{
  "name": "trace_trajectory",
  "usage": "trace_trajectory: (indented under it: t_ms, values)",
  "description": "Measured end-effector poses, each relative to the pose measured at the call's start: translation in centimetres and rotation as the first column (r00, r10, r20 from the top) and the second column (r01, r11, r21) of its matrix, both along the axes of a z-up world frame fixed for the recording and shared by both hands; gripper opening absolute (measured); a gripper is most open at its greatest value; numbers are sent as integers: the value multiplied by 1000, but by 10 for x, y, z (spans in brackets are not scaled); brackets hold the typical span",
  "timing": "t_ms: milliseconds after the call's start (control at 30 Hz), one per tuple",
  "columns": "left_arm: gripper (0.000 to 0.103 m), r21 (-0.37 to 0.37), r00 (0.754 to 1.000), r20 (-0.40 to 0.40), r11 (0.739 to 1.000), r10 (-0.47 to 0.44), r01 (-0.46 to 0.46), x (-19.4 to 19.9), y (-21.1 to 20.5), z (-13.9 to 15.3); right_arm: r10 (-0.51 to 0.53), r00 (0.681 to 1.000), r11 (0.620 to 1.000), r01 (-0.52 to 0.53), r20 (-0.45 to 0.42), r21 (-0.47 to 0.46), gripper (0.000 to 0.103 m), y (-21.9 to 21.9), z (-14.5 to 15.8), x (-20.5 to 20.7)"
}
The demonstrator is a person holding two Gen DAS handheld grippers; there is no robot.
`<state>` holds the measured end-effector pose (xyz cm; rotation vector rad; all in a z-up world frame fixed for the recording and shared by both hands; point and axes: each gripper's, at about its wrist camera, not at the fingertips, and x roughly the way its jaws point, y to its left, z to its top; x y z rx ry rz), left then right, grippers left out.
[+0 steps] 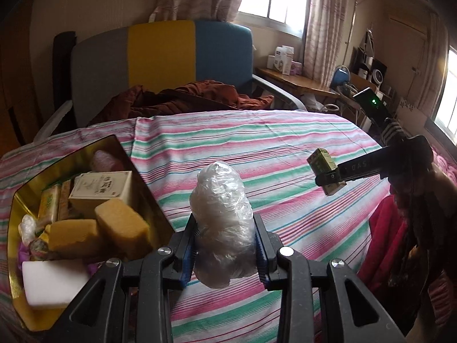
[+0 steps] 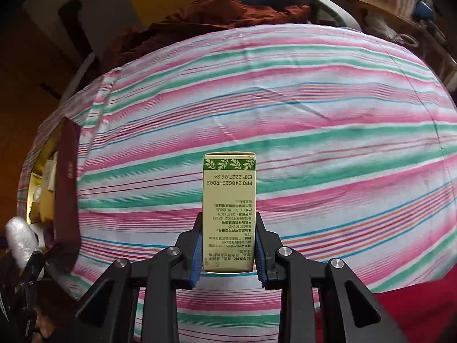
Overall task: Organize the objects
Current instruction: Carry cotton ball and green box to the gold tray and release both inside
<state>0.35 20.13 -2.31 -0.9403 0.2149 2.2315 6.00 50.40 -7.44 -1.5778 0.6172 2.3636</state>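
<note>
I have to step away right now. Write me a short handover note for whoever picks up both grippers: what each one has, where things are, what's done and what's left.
Left gripper: shut on a plastic-wrapped bundle, held above the striped bedsheet, just right of the gold tin.
Right gripper: shut on a small green-and-cream box, in the air over the bed, farther from the tin.
Done: the tin already holds two yellow sponges, a white foam block, a cream box and other small packets.
Left: neither held item is in the tin yet; presumably both go in. No other loose items show on the sheet.
</note>
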Motion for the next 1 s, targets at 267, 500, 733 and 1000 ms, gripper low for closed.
trace_trajectory:
  t_ms: [267, 500, 733, 1000]
  values:
    - [35, 89, 986, 64, 984, 151, -156, -27, -75, 9, 164, 977, 983, -173, -135, -59, 30, -84, 22, -47]
    - [35, 151, 915, 158, 906, 372, -395, -55, -180, 7, 318, 921, 934, -345, -224, -91, 30, -167, 38, -96]
    - [35, 155, 856, 170, 845, 488, -513, -62, -238, 4, 477, 844, 852, -512, -247, -106, 30, -255, 41, -143]
    - [35, 138, 852, 189, 846, 488, -515, -68, -241, -7, 482, 827, 834, -534, -291, -137, 58, -308, 36, -193]
